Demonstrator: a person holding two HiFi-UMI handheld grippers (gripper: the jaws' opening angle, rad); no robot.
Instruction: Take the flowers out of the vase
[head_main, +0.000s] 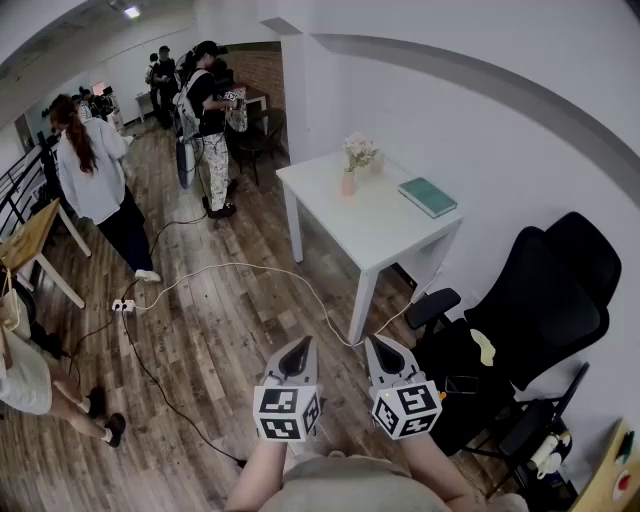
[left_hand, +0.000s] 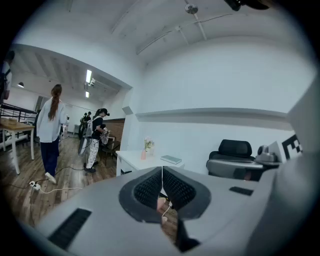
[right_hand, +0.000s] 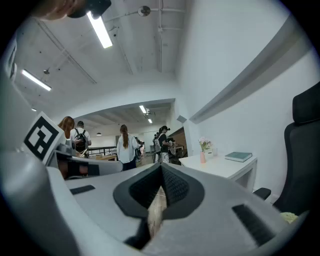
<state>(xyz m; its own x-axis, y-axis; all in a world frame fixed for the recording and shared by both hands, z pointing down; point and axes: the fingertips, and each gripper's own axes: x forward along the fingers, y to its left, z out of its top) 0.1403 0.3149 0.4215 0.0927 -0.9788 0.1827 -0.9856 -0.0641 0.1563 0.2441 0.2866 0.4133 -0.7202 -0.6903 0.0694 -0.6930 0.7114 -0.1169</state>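
A small pink vase (head_main: 348, 184) with pale flowers (head_main: 359, 151) stands near the far end of a white table (head_main: 375, 235). The same vase (right_hand: 203, 157) and flowers (right_hand: 205, 144) show small and far off in the right gripper view, and the flowers (left_hand: 148, 145) also in the left gripper view. My left gripper (head_main: 297, 352) and right gripper (head_main: 384, 350) hang side by side low in the head view, well short of the table. Both are shut with nothing between the jaws.
A teal book (head_main: 427, 196) lies on the table's right part. A black office chair (head_main: 525, 320) stands right of my grippers. A white cable (head_main: 230, 268) and a power strip (head_main: 123, 306) lie on the wood floor. Several people (head_main: 95, 180) stand at the far left.
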